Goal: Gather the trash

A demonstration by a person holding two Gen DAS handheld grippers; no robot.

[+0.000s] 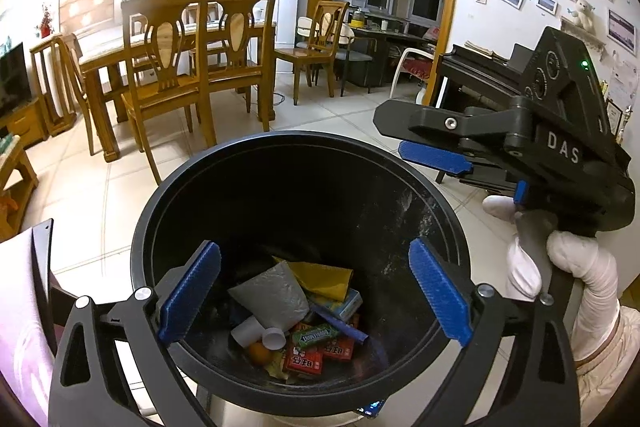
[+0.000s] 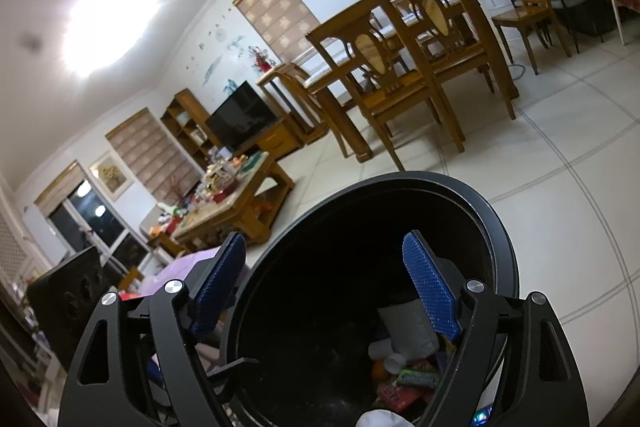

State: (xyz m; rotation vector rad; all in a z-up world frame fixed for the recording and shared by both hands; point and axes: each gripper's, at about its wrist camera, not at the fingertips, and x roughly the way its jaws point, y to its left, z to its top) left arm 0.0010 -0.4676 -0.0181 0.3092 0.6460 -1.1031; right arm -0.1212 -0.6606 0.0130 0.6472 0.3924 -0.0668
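Note:
A black round trash bin stands on the tiled floor, and it also shows in the right wrist view. At its bottom lies trash: a grey pouch, a yellow wrapper, a green gum pack, red packets and a small white cup. My left gripper is open and empty right above the bin's mouth. My right gripper is open and empty over the bin's near rim; in the left wrist view it hangs at the bin's right side, held by a white-gloved hand.
A wooden dining table with chairs stands behind the bin. A cluttered coffee table and a TV are to the left. A dark piano stands at the right wall. A pink-purple cloth lies at the lower left.

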